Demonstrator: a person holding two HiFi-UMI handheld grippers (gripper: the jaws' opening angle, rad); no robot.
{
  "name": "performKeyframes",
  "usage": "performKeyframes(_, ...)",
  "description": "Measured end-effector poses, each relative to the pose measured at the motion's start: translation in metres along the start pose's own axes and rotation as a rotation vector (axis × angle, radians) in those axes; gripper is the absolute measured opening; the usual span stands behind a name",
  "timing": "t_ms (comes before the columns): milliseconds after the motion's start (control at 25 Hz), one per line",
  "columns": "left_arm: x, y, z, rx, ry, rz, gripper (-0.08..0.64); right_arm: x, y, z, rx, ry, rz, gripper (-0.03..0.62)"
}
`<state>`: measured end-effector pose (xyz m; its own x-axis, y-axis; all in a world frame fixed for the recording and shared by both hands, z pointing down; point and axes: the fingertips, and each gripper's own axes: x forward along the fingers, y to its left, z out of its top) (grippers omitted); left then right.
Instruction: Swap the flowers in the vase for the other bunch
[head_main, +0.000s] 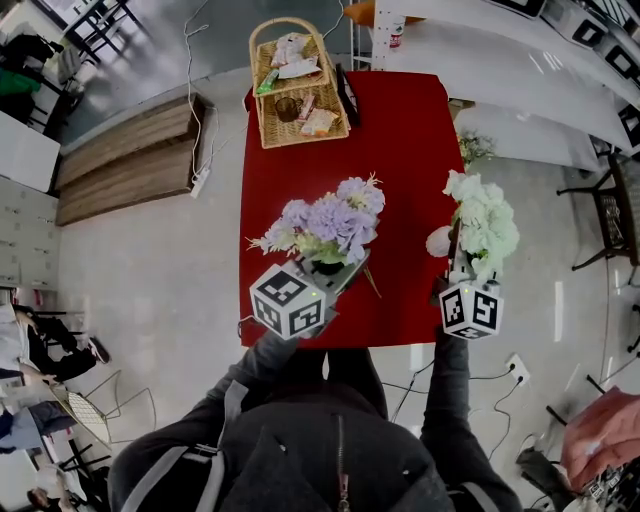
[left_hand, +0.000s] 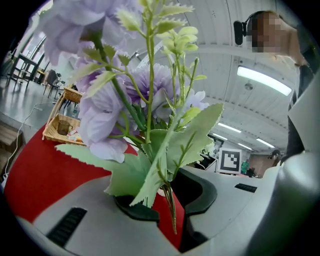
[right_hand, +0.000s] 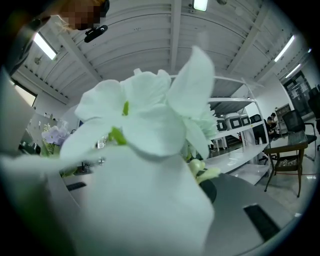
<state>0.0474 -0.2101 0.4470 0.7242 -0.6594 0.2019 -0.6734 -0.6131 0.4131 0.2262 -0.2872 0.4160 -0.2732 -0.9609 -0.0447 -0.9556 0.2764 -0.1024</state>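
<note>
A purple flower bunch (head_main: 330, 220) stands up from my left gripper (head_main: 335, 275) over the near part of the red table (head_main: 400, 130). In the left gripper view its stems and green leaves (left_hand: 165, 165) run down between the jaws of the left gripper (left_hand: 167, 200), which is shut on them. My right gripper (head_main: 462, 275) holds a white flower bunch (head_main: 482, 225) upright in the air at the table's right edge. In the right gripper view white petals (right_hand: 145, 125) fill the picture and hide the stems; only one grey finger (right_hand: 260, 210) shows. I can make out no vase.
A wicker basket (head_main: 297, 85) with small packets sits at the table's far end. A small pale sprig (head_main: 472, 147) shows by the right edge. Wooden boards (head_main: 130, 160) and a power strip (head_main: 200, 180) lie on the floor at the left; a chair (head_main: 610, 215) stands at the right.
</note>
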Motion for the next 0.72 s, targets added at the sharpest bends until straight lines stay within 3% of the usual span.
performKeyframes(280, 0.001, -0.003, 0.000, 0.006, 0.001, -0.008, 0.081, -0.002, 0.005, -0.007, 0.017, 0.029, 0.030, 0.225)
performKeyframes(720, 0.005, -0.013, -0.002, 0.013, 0.010, -0.044, 0.081, -0.026, 0.001, -0.018, 0.026, 0.067, -0.005, 0.252)
